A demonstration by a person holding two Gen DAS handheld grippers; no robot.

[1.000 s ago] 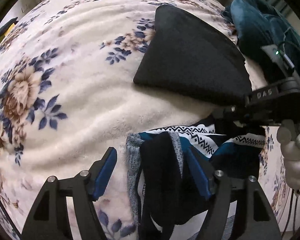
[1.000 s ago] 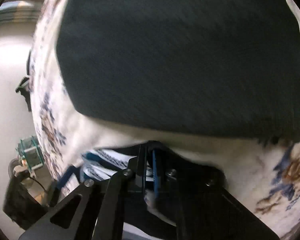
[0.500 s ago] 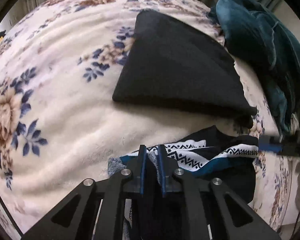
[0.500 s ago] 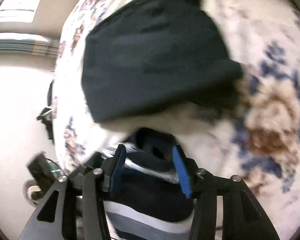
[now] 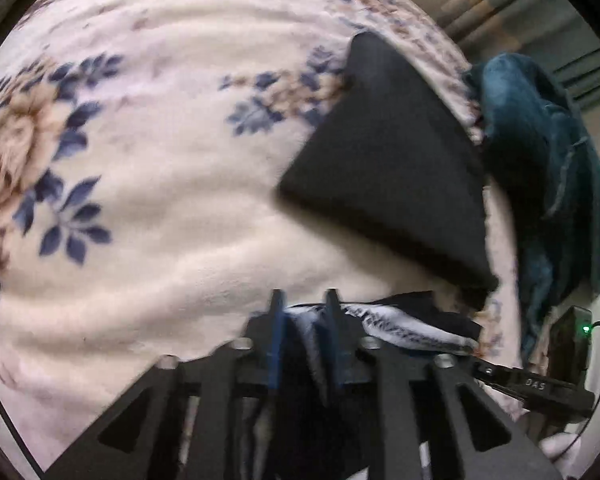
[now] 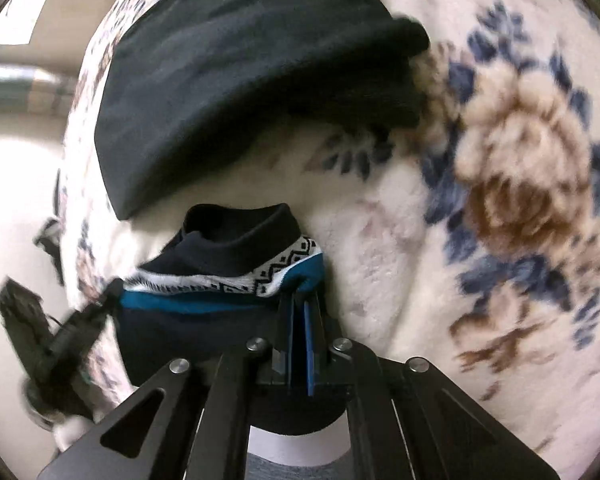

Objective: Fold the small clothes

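A bedroom at home: a fleecy flowered blanket (image 5: 172,184) (cream, blue and brown blooms) covers a bed, curtains (image 5: 516,20) behind, clothes (image 5: 540,168) heaped alongside.

Blurred by motion: blanket (image 6: 520,184) flowers on the right. Hidden behind the left gripper (image 5: 303,312): lower part of the sock (image 5: 404,328) (toe end out of frame). Cut off at the edge: teal garment (image 5: 548,184).

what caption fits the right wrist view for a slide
Right gripper shut on a navy sock with white zigzag band and teal stripe, below a folded black cloth on a floral fleece blanket.
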